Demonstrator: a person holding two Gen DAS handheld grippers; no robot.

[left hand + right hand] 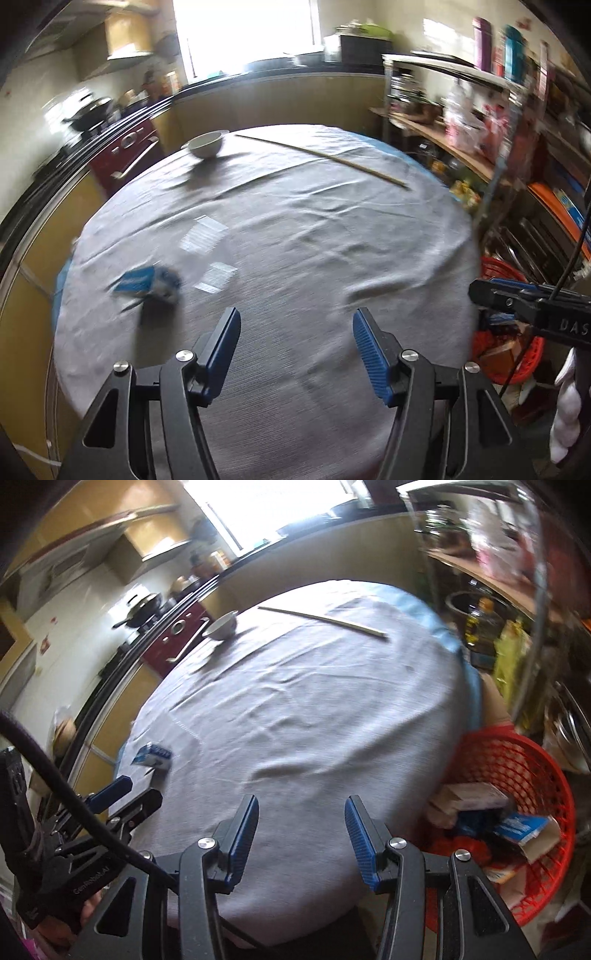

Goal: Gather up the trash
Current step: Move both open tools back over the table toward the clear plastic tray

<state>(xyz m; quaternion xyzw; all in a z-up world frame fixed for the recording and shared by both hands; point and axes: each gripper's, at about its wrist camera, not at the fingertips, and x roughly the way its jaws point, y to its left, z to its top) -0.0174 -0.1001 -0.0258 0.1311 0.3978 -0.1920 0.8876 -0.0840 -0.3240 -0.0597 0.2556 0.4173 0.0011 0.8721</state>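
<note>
A small blue-and-white carton (147,282) lies on the grey tablecloth (295,229) at the near left; it also shows in the right wrist view (153,756). My left gripper (295,325) is open and empty over the cloth, to the right of the carton. My right gripper (301,812) is open and empty above the table's near edge. A red mesh basket (532,760) stands beside the table at the right and holds several boxes and wrappers (476,797). The left gripper also shows at the left of the right wrist view (125,794).
A white bowl (206,144) and a long thin stick (321,157) lie at the far side of the table. Kitchen counters and a dark red oven (127,155) stand behind. Cluttered shelves (480,122) line the right side. A cable (55,782) hangs at the left.
</note>
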